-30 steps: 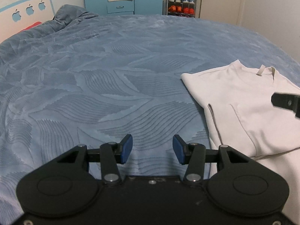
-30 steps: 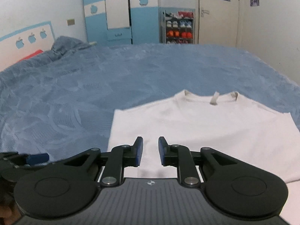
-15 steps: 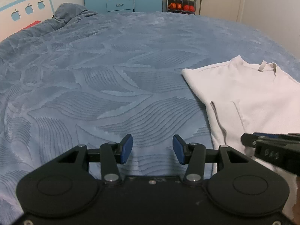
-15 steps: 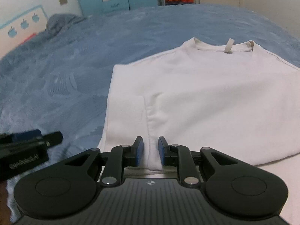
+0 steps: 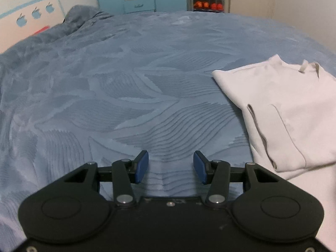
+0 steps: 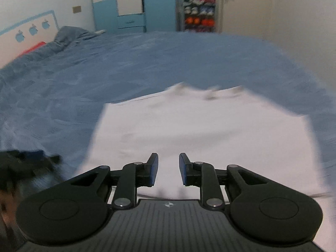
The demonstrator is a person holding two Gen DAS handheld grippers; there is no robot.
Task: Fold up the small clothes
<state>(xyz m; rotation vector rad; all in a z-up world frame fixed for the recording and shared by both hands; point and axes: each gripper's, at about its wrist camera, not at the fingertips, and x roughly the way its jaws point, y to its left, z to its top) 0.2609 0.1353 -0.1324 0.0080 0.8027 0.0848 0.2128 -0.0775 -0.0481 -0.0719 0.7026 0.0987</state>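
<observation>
Blue quilted bedcover (image 5: 130, 96) fills both views and serves as the folding surface, wide and flat enough for a garment to lie spread out. Nearest the left camera, the left gripper (image 5: 170, 167) hangs over bare cover with its blue pads well apart and nothing between them; it sits just off the shirt's left side, likely parked within reach of that edge. To its right lies the white shirt (image 5: 279, 113), flat on the cover, collar and neck tab at the far end. One sleeve (image 5: 273, 138) is already turned in over the body, so the fold looks partly done.

From the right camera, the right gripper (image 6: 168, 172) hovers over the near part of the shirt (image 6: 199, 130), its pads parted by a smaller gap and empty. The picture is blurred, so whether the pads touch the cloth cannot be told. Its place over the hem suggests the next grasp is there, to bring the bottom up toward the collar. The left gripper shows as a dark smear at lower left.

Beyond the shirt the cover runs to a bunched pillow (image 6: 69, 34), then blue wardrobes (image 6: 130, 6) and a shoe rack (image 6: 199, 13) at the wall.
</observation>
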